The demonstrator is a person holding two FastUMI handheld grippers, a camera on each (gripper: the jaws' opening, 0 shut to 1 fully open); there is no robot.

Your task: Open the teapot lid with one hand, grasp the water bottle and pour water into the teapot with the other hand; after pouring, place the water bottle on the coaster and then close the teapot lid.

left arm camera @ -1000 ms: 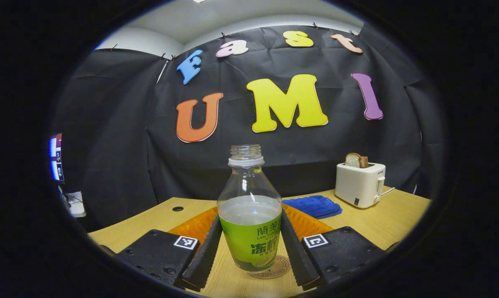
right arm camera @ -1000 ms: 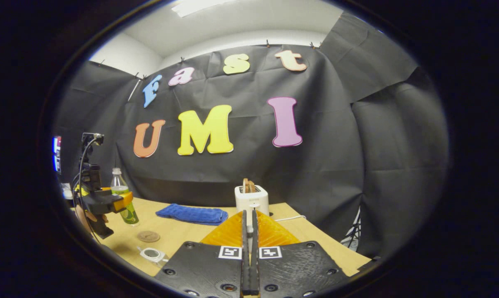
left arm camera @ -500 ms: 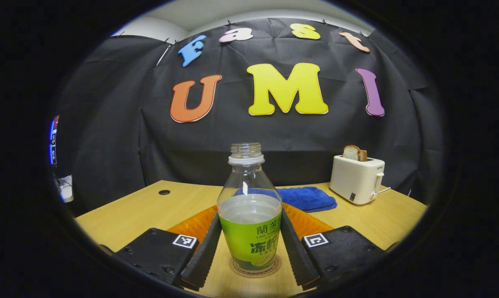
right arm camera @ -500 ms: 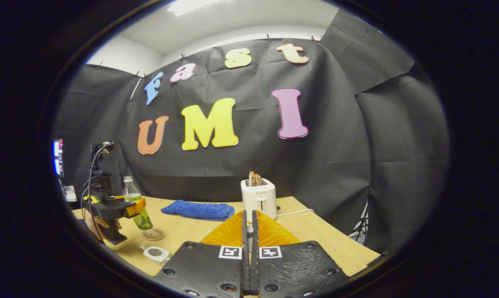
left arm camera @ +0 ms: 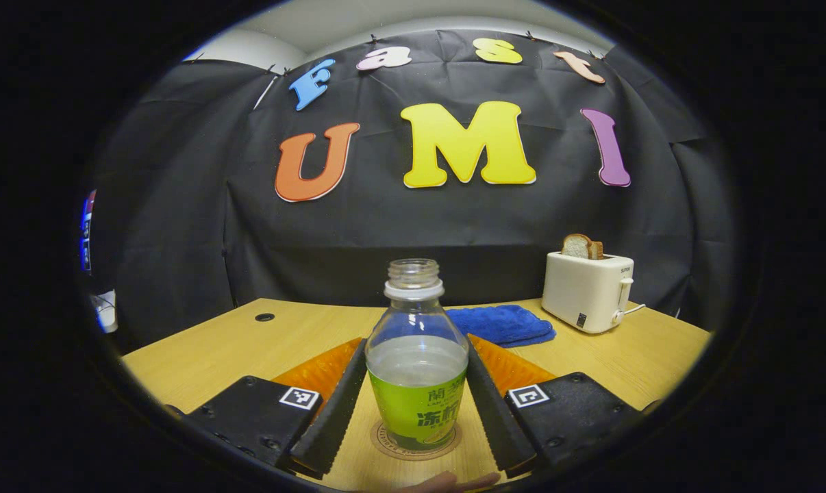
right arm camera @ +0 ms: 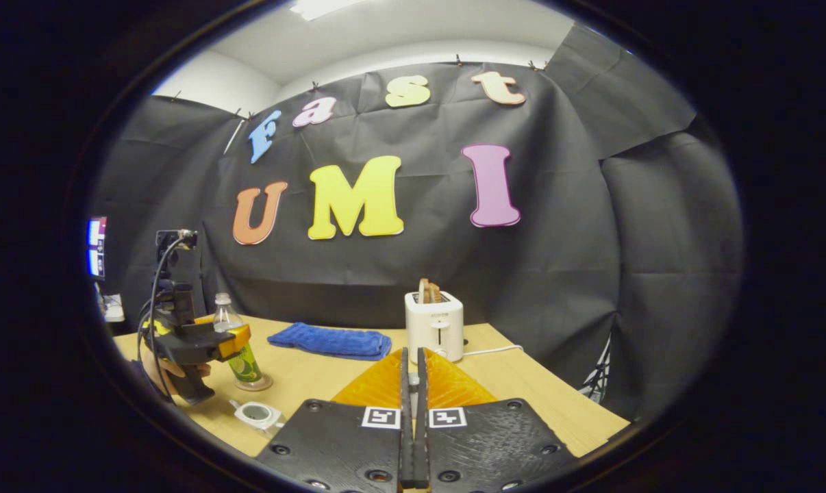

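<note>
The water bottle (left arm camera: 416,363) stands upright on the coaster (left arm camera: 385,445) near the bench's (left arm camera: 214,342) front edge, so the placing step looks done. The left tongs (left arm camera: 413,411) flank it, slightly parted; whether they press it I cannot tell. The right tongs (right arm camera: 411,418) are closed, holding nothing visible. Closing the teapot lid remains.

Left gripper (left arm camera: 413,431) jaws apart, right gripper (right arm camera: 413,438) jaws together

A staged recording booth: black cloth wall (right arm camera: 399,274) behind a wooden table (left arm camera: 248,342) holding a toaster (left arm camera: 586,291).
</note>
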